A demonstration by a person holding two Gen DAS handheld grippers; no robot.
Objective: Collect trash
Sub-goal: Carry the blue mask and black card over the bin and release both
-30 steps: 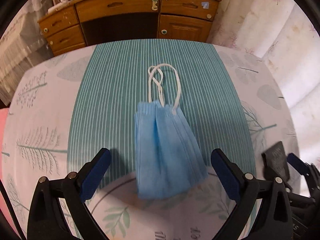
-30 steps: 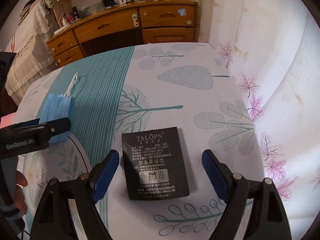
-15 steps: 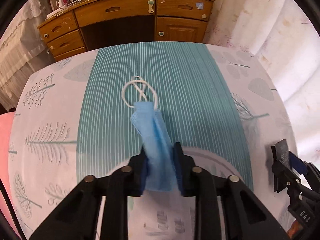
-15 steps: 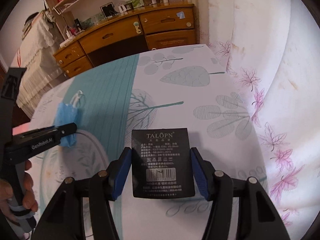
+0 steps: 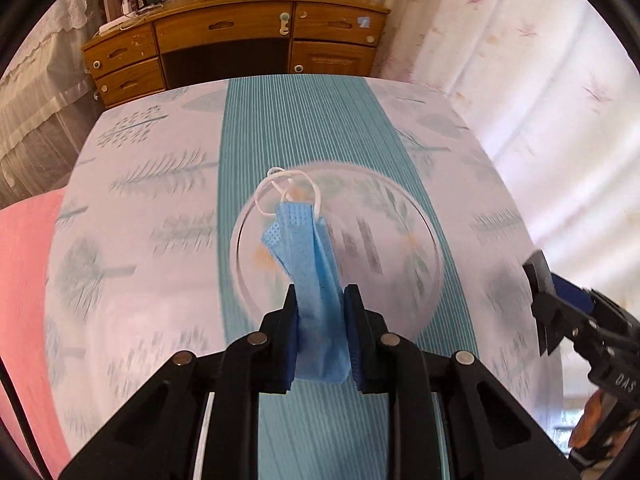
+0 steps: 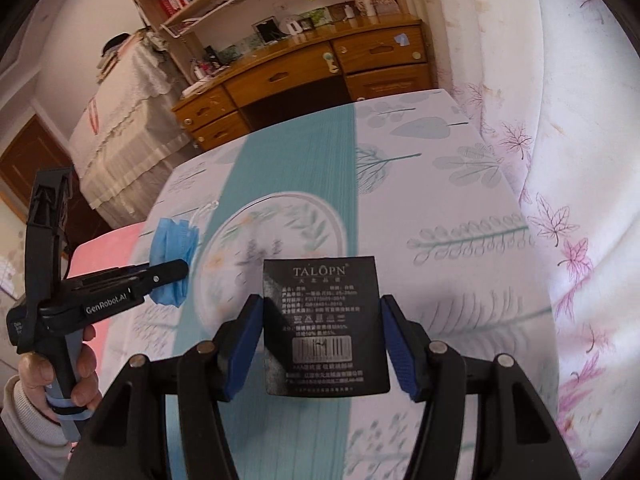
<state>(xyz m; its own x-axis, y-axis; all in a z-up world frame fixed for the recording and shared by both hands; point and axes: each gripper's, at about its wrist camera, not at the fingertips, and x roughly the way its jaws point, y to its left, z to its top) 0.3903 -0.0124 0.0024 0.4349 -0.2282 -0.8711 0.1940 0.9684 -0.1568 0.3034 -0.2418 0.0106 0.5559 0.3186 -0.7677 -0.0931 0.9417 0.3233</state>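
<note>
— What did your left tool (image 5: 319, 334) have, at the bottom centre of its view?

— It was clamped on the blue face mask (image 5: 310, 264). The mask stood pinched between my two blue pads (image 5: 291, 344), bunched into a narrow fold, with its white ear loops (image 5: 286, 190) at the far end, in the middle of the frame. It was lifted clear of the bed (image 5: 160, 208); the sheet below showed a teal striped band and a round printed ring.

— And the right one?

— My right tool (image 6: 322, 344) was closed on the black packet (image 6: 325, 324) marked TALOPN, low in the centre of its view. The pads pressed on the packet's two side edges, and the label with its barcode faced the camera, upright. It too was held above the sheet.

— Could each tool see the other?

— Yes. From the right wrist, my left tool sat at the left edge, gripped by my left hand (image 6: 60, 376), the mask sticking out past its tip. From the left wrist, the right tool and the packet's edge showed at the right edge.

— Farther off?

— A wooden dresser (image 5: 224, 44) stood beyond the bed's far end, at the top of both frames, and a flowered curtain (image 6: 560, 100) hung along the right.
</note>
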